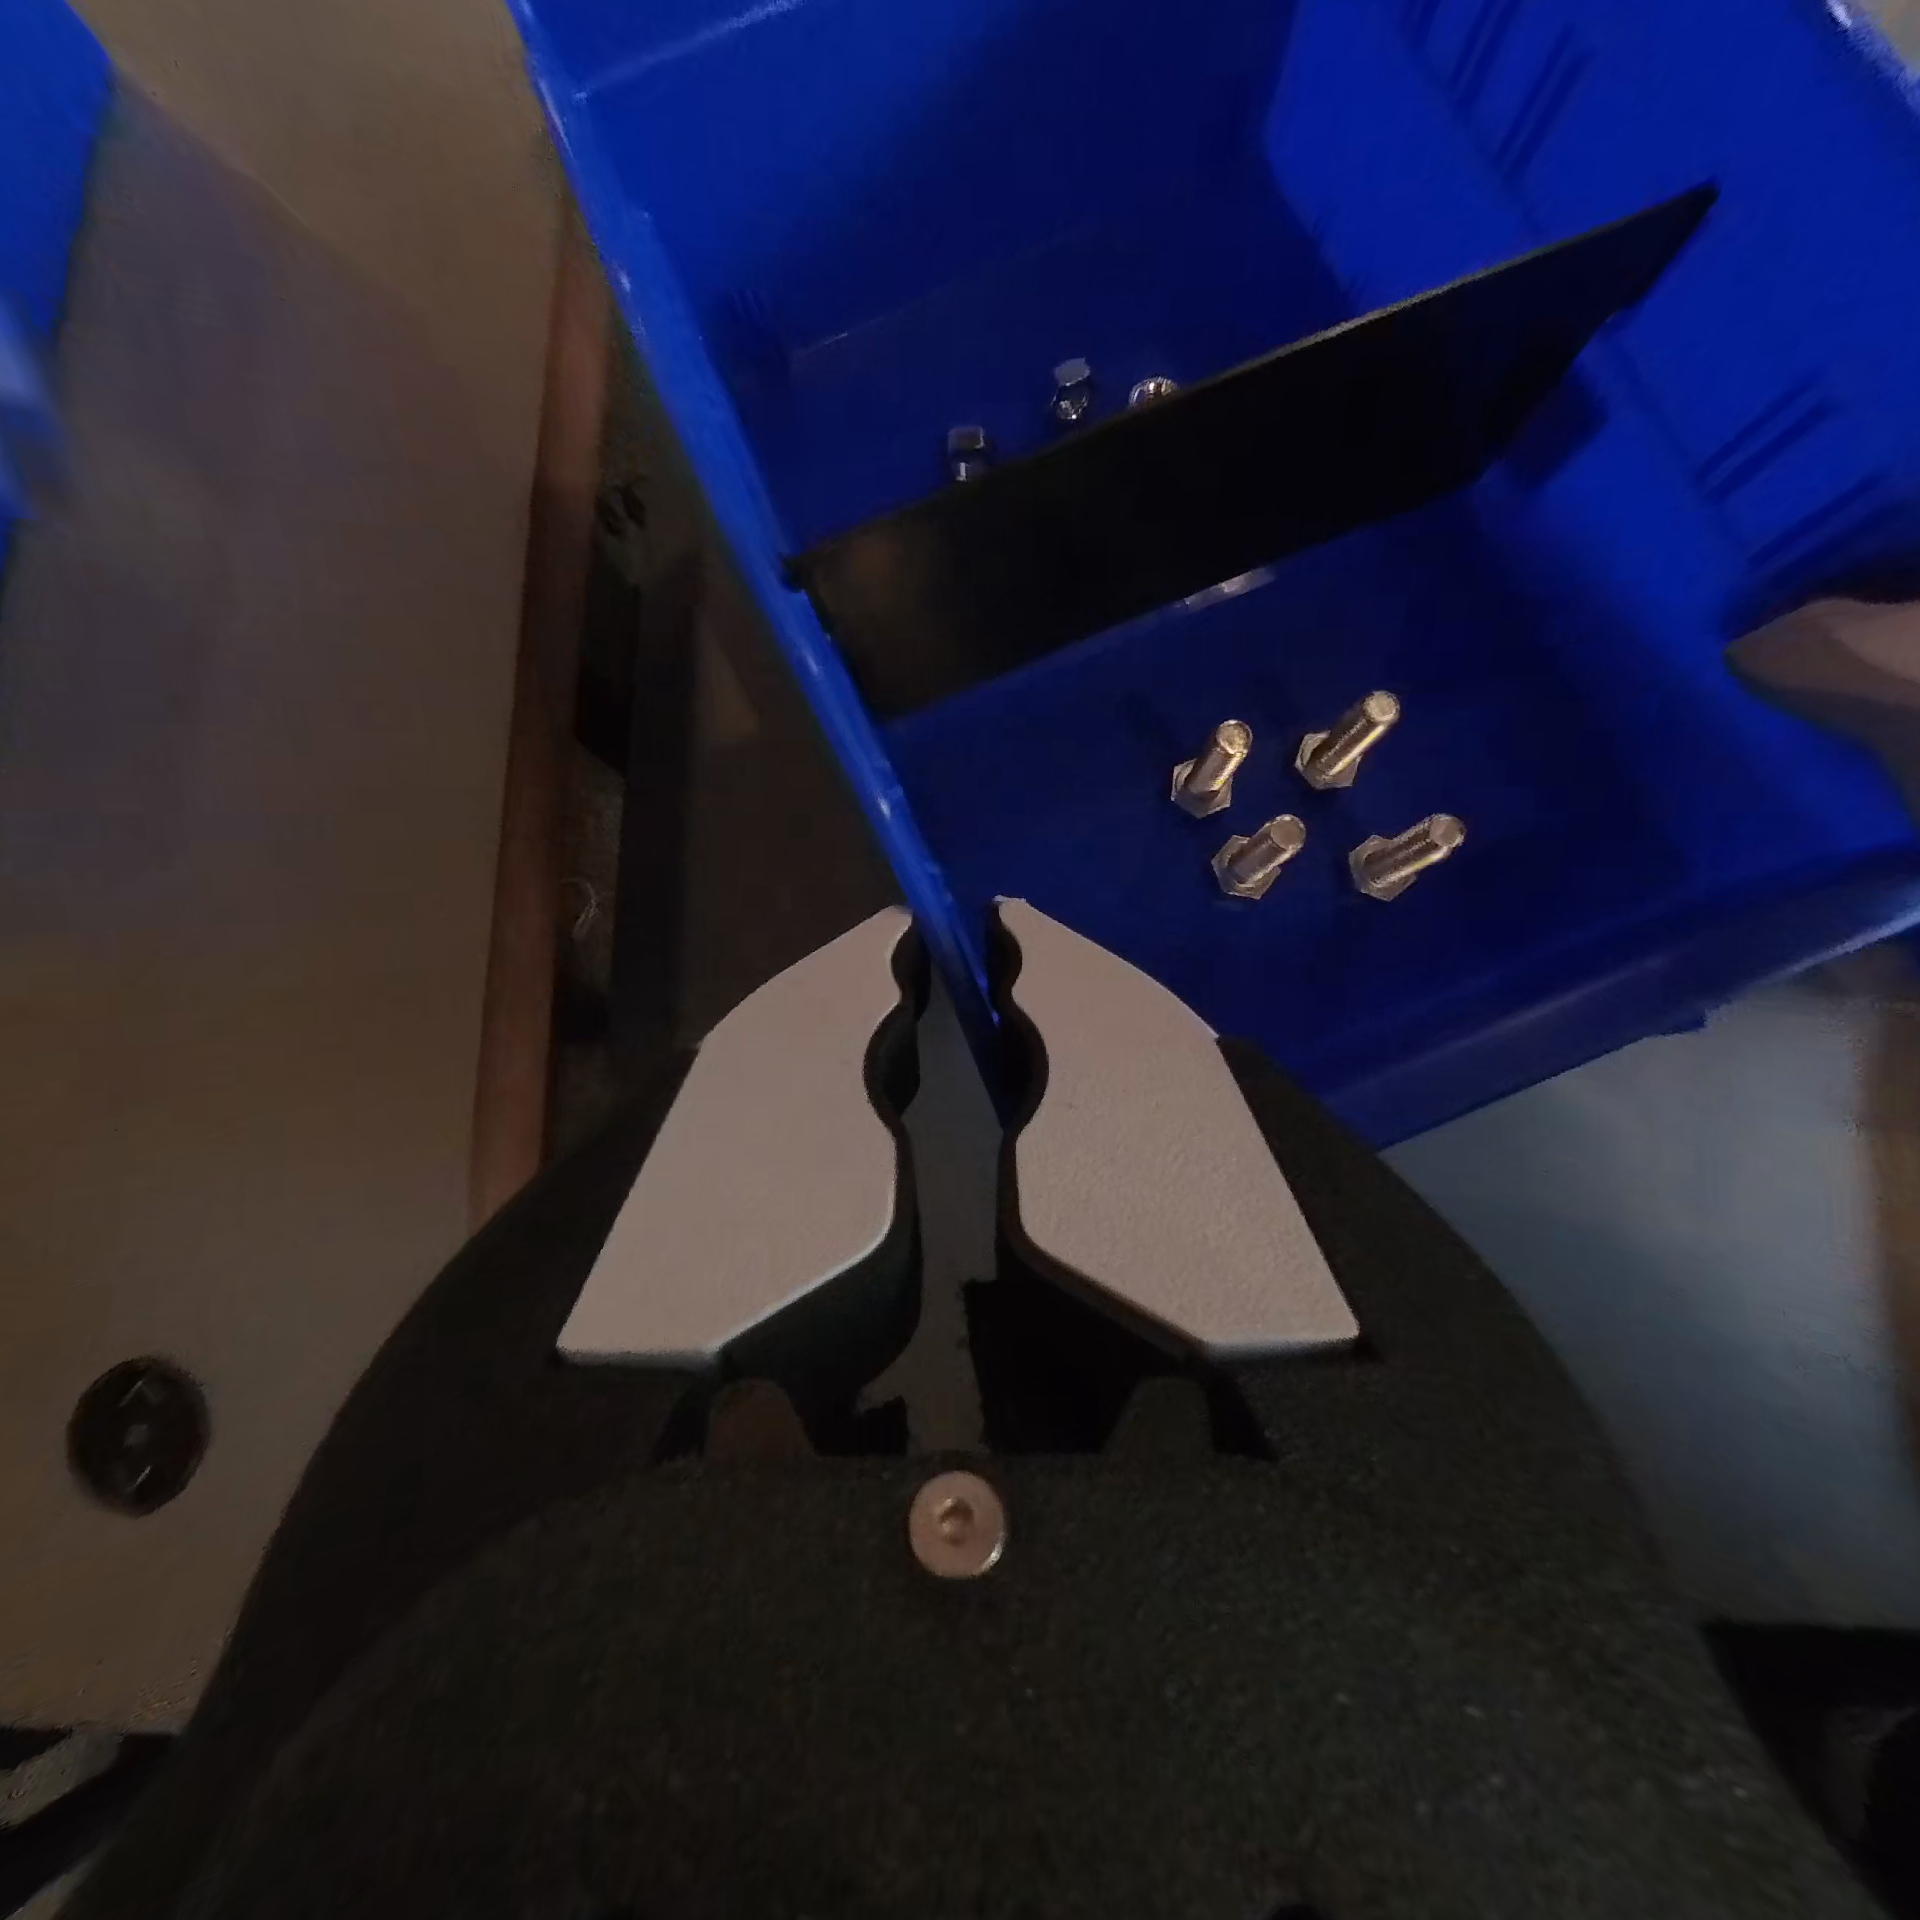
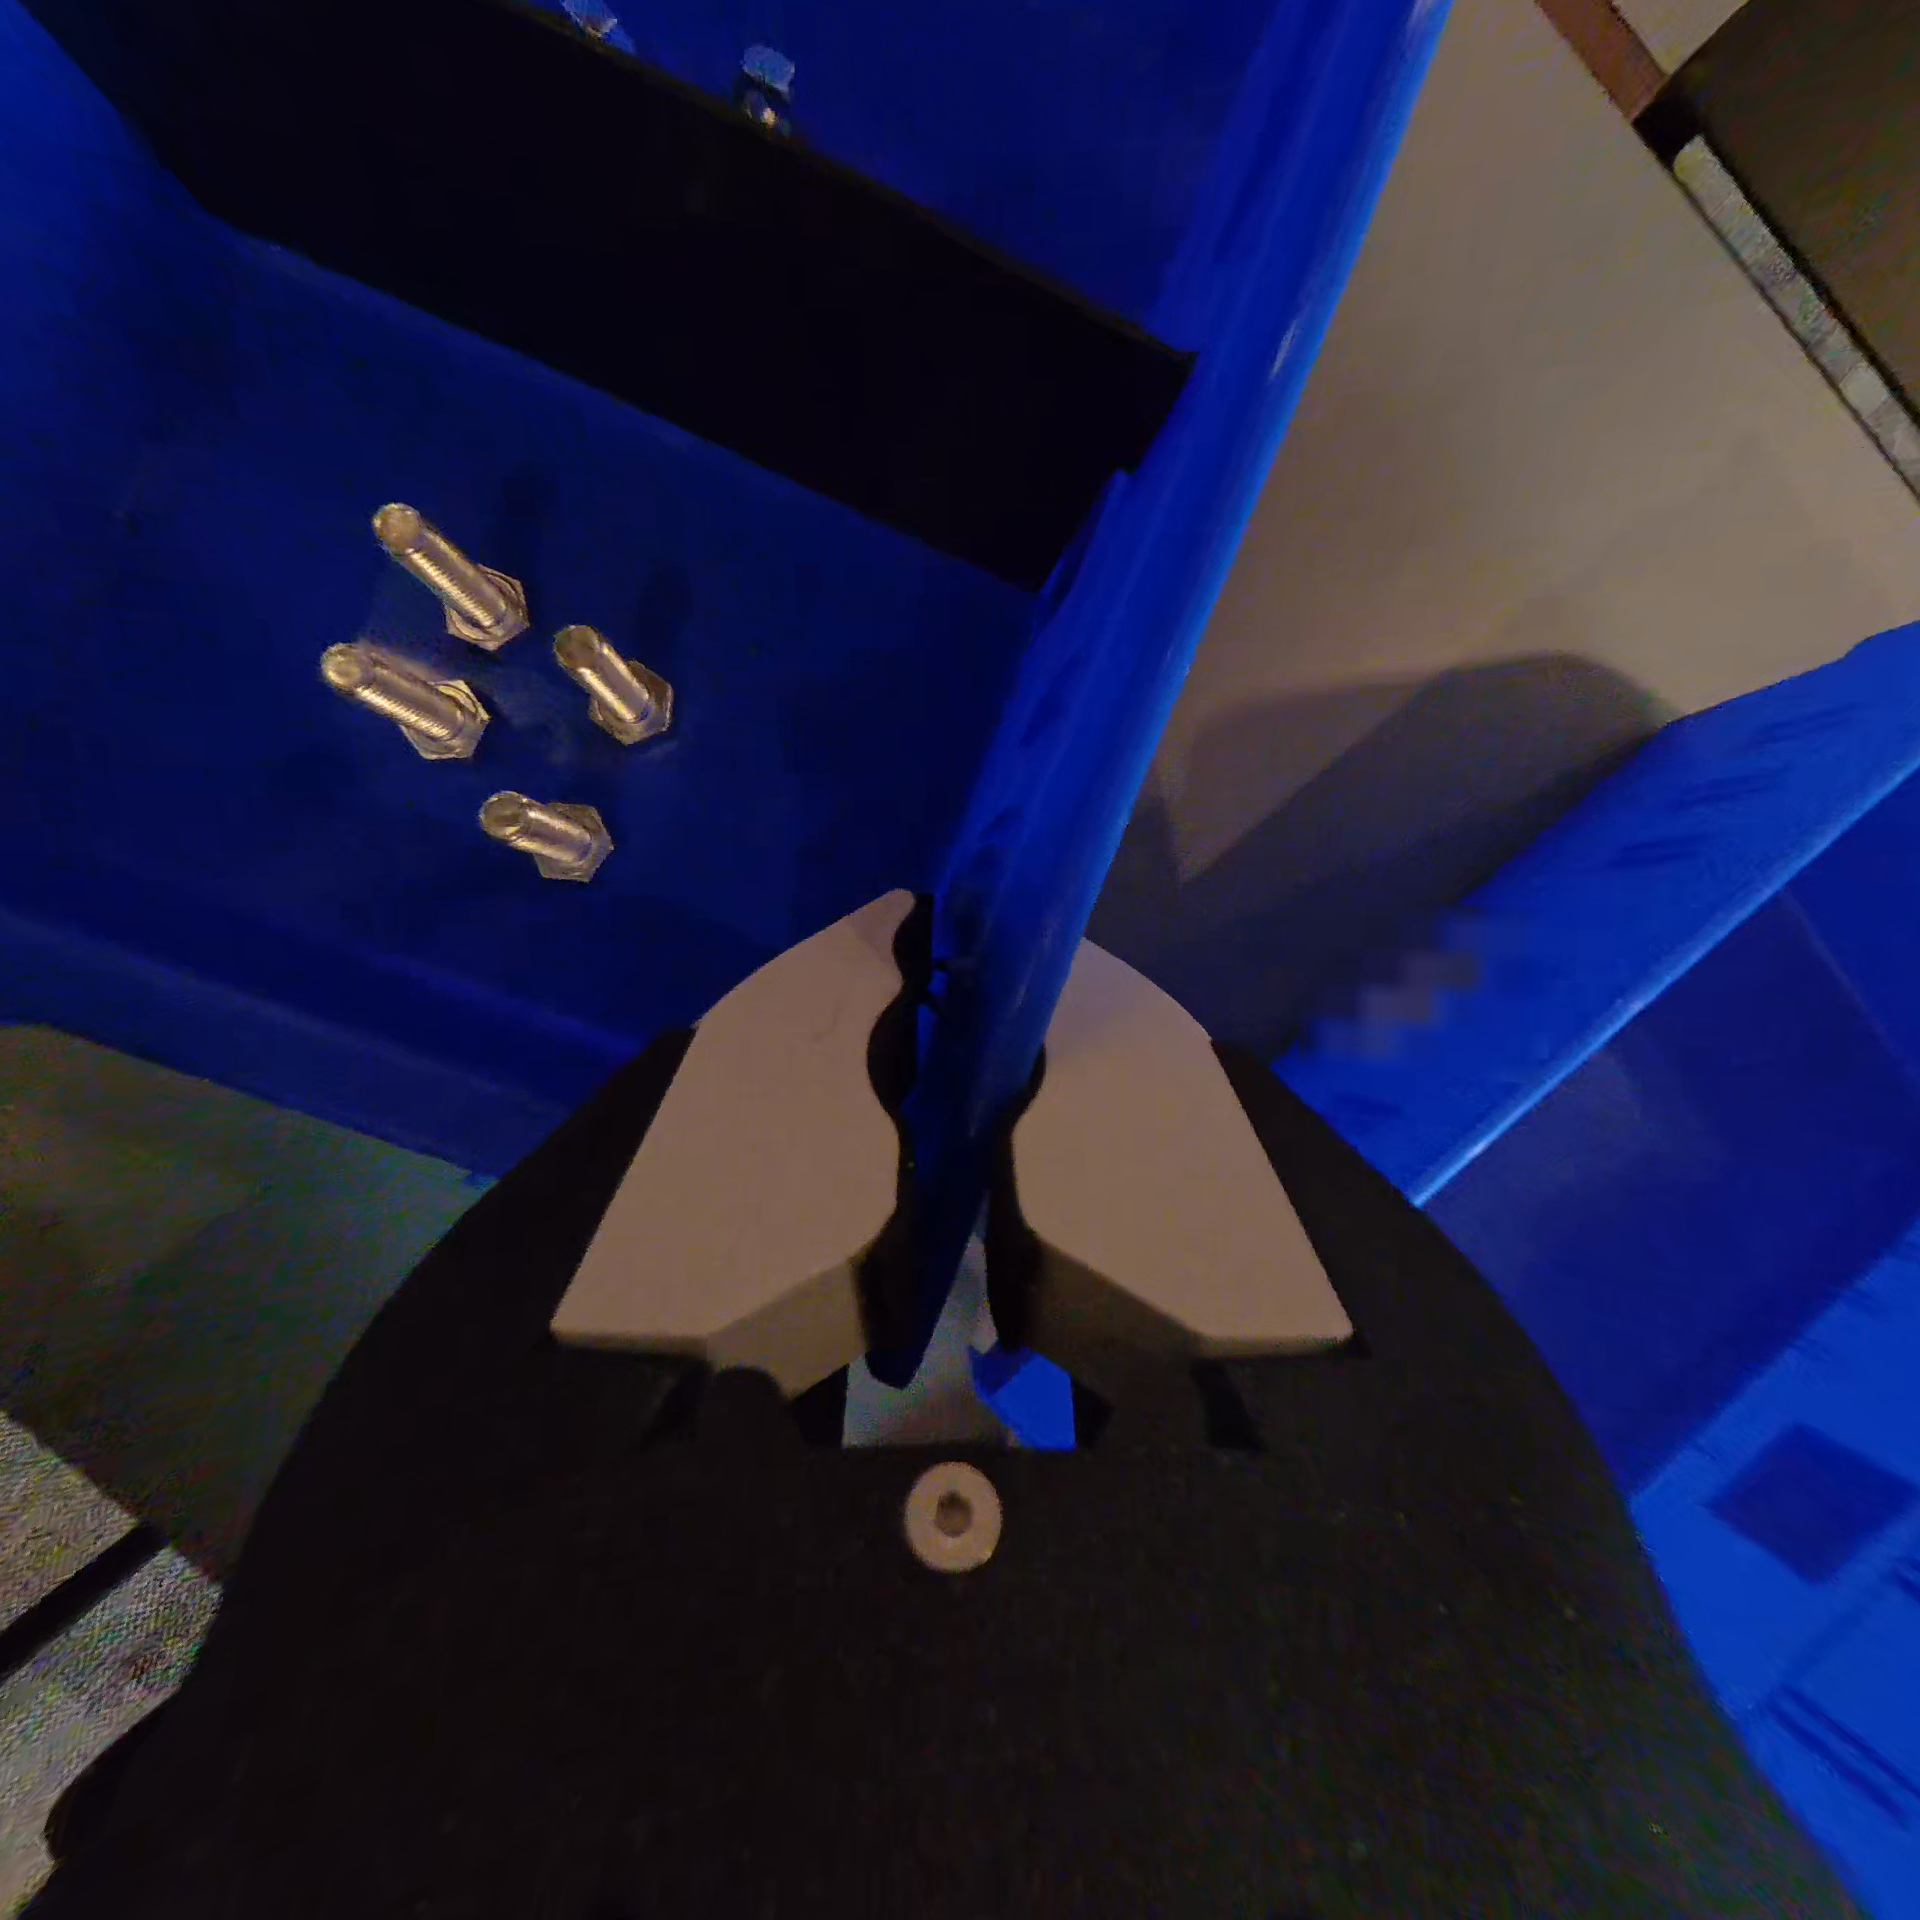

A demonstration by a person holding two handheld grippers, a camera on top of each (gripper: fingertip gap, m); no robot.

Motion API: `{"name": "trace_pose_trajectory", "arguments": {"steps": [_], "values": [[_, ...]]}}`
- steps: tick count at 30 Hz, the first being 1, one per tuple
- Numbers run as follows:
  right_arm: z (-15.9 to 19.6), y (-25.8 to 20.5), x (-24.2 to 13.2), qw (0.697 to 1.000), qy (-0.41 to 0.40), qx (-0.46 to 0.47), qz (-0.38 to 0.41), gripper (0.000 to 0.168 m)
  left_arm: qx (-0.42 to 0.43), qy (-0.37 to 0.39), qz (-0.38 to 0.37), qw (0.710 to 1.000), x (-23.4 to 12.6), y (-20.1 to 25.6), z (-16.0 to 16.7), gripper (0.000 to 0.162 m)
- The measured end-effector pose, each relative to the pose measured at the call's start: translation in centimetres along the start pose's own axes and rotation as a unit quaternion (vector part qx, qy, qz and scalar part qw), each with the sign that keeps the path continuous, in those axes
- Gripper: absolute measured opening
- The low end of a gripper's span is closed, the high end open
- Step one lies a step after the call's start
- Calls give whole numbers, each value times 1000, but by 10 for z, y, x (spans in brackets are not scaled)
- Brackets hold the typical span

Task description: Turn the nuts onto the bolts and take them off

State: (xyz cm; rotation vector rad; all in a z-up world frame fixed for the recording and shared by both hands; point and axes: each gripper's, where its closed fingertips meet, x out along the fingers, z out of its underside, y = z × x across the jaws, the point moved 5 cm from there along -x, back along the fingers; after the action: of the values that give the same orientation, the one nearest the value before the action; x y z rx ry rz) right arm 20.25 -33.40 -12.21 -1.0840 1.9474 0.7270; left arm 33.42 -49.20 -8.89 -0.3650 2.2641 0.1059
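The deep blue plastic bin (image 1: 1039, 239) fills both views and is gripped from two sides: the left gripper (image 1: 956, 935) has its fingers pinching the bin's left wall, and the right gripper (image 2: 961, 935) has its fingers pinching the right wall (image 2: 1143, 623). A second blue plastic bin (image 2: 1662, 1039) sits just to the right on the pale desk (image 2: 1403, 416). A black flat divider panel (image 1: 1195, 520) splits the held bin into a far and a near compartment. In the near one four silver steel hex bolts (image 1: 1320, 795) stand on their heads, threads up, close together but apart. In the far one a few small silver nuts (image 1: 1065, 395) peek over the divider; their number is unclear.

The step appears to be shifting or steadying the bin. It would go best with both grips moving together and the bin kept level, since a tilt or jolt could topple the upright bolts.
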Motion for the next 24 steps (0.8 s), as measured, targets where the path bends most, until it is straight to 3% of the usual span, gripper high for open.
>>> {"name": "trace_pose_trajectory", "arguments": {"steps": [14,24], "values": [[11,-25,25,1000,-20,3,-6,19,20,7,-6,1000,28,-24,6,7],[20,-54,27,998,-39,-53,-16,39,16,4,-7,1000,42,-46,6,6]]}}
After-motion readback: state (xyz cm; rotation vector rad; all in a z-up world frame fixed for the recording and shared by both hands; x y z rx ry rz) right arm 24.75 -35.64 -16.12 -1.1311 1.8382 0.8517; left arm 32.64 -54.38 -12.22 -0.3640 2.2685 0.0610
